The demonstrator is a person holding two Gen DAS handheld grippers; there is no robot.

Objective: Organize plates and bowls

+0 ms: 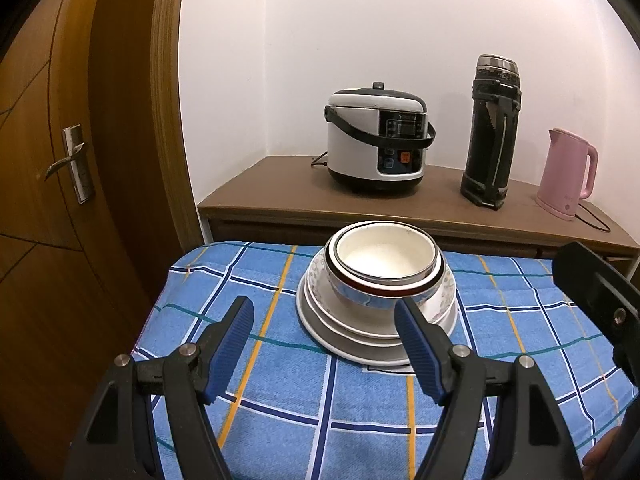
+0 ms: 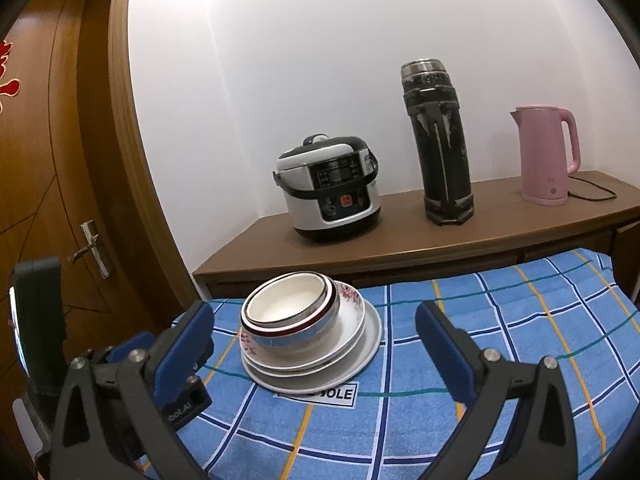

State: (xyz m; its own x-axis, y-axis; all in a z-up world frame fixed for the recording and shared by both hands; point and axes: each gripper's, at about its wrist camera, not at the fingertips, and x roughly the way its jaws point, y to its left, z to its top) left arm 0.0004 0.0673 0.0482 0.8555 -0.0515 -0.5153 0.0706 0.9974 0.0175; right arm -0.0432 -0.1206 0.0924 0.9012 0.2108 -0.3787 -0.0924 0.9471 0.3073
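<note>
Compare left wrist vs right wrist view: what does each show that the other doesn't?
Left wrist only: the open left hand-held gripper seen from behind its own fingers, with part of the right tool's black body at the right edge.

Right wrist only: the open right hand-held gripper, nothing between its fingers, a red ornament on the door, and a label on the cloth under the stack.

Both: nested bowls on stacked plates on the blue checked cloth, plus rice cooker, black thermos, pink kettle and door handle.

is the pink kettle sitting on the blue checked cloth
No, the pink kettle stands on the brown wooden counter behind the blue checked cloth, to the right of the black flask.
</note>
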